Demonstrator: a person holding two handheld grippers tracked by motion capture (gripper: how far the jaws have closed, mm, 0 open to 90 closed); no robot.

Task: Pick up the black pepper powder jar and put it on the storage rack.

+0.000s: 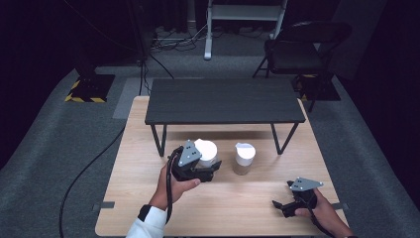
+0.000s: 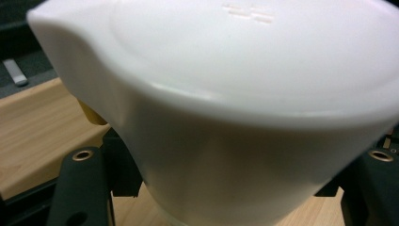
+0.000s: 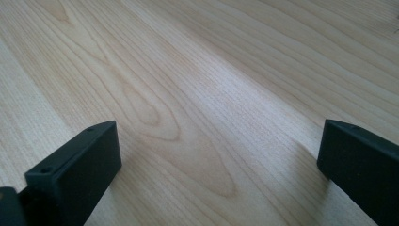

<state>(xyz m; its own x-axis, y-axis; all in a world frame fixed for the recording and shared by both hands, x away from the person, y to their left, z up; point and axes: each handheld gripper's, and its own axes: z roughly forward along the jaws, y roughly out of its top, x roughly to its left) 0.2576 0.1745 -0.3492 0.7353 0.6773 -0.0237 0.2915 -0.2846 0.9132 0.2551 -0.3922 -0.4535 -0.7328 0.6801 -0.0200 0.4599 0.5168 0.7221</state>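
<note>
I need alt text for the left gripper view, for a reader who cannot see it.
A white lidded container sits very close to the camera, clamped between the left gripper's two black fingers. Behind it at the left lies a light wooden table.

The left claw (image 1: 212, 167) pointed toward three o'clock, its jaws clamped, the left hand (image 1: 173, 186) wrapped round its body from seven o'clock. The right claw (image 1: 278, 205) lay low, aimed at nine o'clock, jaws spread wide, nothing between them.
</note>
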